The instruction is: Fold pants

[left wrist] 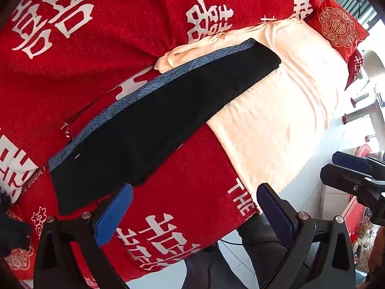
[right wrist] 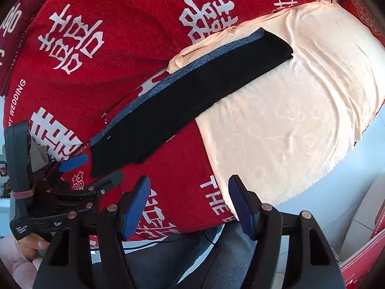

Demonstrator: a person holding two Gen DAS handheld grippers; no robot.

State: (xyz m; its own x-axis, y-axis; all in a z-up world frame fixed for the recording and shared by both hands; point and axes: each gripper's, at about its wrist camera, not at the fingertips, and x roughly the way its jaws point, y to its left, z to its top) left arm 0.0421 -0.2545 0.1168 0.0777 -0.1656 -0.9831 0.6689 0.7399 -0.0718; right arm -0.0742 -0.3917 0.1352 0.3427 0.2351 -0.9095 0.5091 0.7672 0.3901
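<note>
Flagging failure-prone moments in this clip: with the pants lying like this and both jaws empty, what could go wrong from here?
1. The pants lie half on the red blanket, half on the peach cloth; a pinch could catch the bedding too.
2. They are already folded lengthwise, so grabbing only the top layer may pull the legs apart.
3. Both the left gripper and the right gripper hover open near the waist end; the far hem could drag and bunch.
</note>
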